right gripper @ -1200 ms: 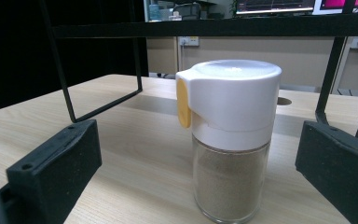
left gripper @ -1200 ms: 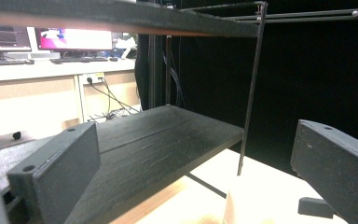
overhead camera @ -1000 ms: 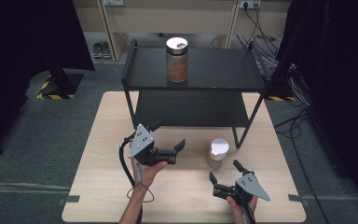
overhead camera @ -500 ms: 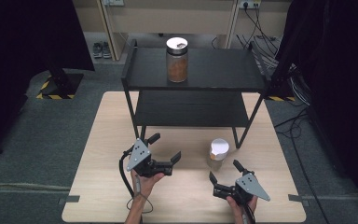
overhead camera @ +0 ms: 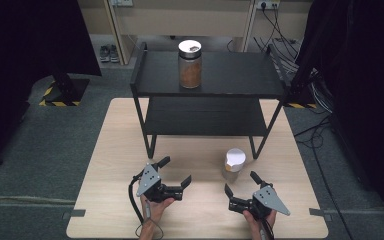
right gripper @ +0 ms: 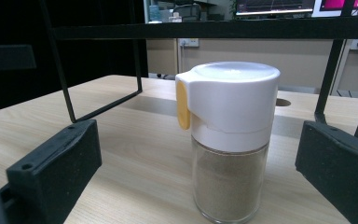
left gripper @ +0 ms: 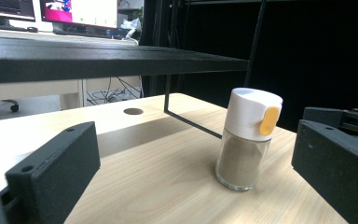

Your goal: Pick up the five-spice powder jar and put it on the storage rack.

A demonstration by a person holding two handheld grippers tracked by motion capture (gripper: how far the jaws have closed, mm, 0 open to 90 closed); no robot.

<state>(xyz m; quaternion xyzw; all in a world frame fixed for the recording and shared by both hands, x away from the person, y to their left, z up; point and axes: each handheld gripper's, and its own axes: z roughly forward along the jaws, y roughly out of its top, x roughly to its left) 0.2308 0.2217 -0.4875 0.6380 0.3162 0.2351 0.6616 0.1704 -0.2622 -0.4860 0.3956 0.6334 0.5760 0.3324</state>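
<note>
Because the shaker (right gripper: 233, 140) stands upright between its wide jaws, the right gripper (overhead camera: 240, 191) probably prepares a grasp; the left gripper (overhead camera: 176, 173) waits, jaws wide.

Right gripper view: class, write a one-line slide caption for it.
Open right tongs face a white-capped spice jar standing upright on the wooden table, before a black shelf rack.

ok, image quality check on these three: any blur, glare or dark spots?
High view: soft overall, both sides fall into black, shaker lid washed out. Left gripper view: shaker sharp, near jaws blurred, background monitors bright. Right gripper view: shaker crisp, lid top bright, rack dark against the lit wall.
</note>
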